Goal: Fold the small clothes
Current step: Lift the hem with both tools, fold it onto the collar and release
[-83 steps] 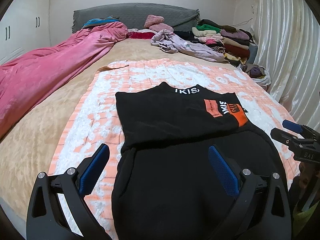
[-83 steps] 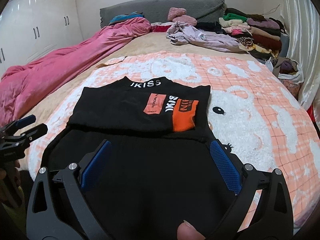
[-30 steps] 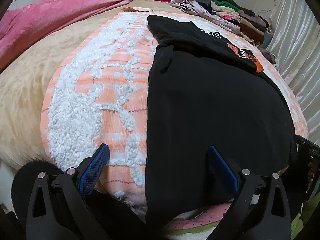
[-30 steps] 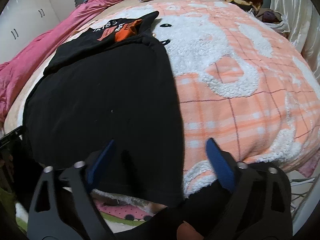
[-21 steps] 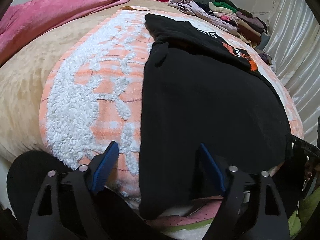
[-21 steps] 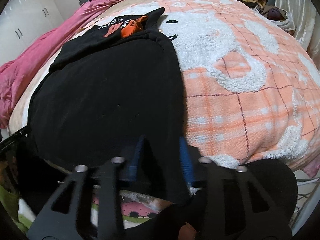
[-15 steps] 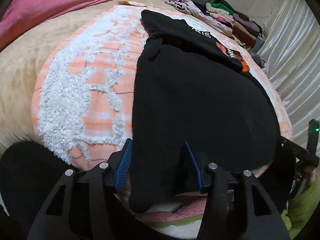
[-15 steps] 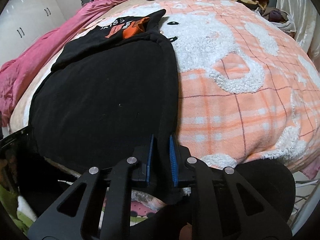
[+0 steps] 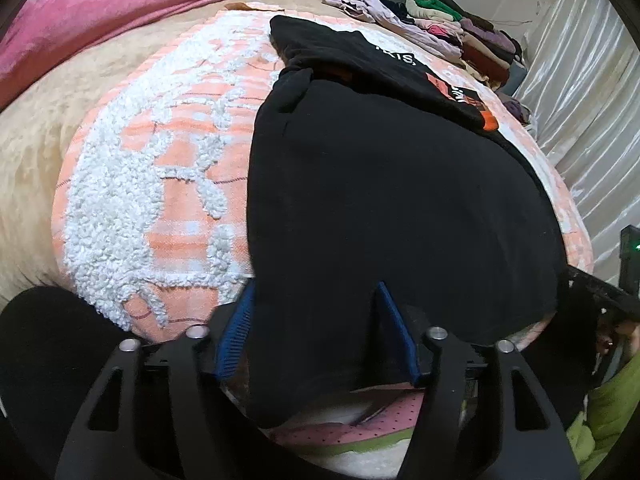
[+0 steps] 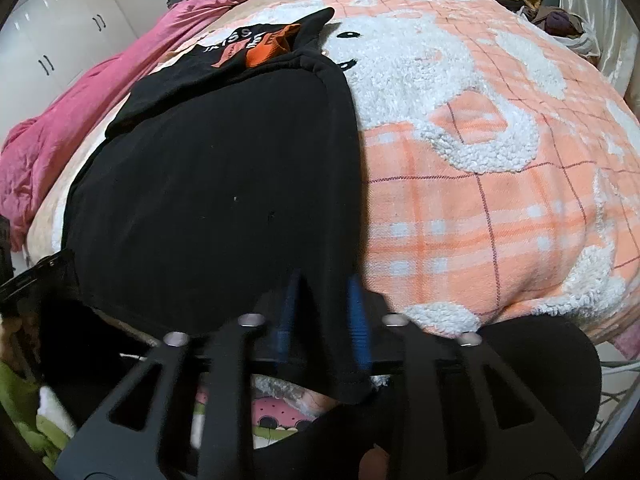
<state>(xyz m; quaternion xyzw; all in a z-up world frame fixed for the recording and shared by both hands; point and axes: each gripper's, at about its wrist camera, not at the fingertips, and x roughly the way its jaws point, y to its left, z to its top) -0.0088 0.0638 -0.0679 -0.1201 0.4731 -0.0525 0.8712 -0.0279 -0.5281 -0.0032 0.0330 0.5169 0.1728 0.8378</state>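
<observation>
— Black garment (image 9: 392, 200) lies on the orange-and-white blanket (image 9: 160, 184), its near hem hanging over the bed's near edge. Where are the claws?
— Left gripper (image 9: 316, 332) has just been closing, its pads pressing the hem's left corner. Right gripper (image 10: 324, 312) is pinched tight on the right corner.

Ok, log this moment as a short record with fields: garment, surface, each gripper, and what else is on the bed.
garment: black fabric garment, near hem hanging over the bed edge
surface: orange and white fleece blanket
left gripper: jaws have just been closing around the hem's left corner
right gripper: shut on the hem's right corner
also on bed: pink quilt, stack of folded clothes
</observation>
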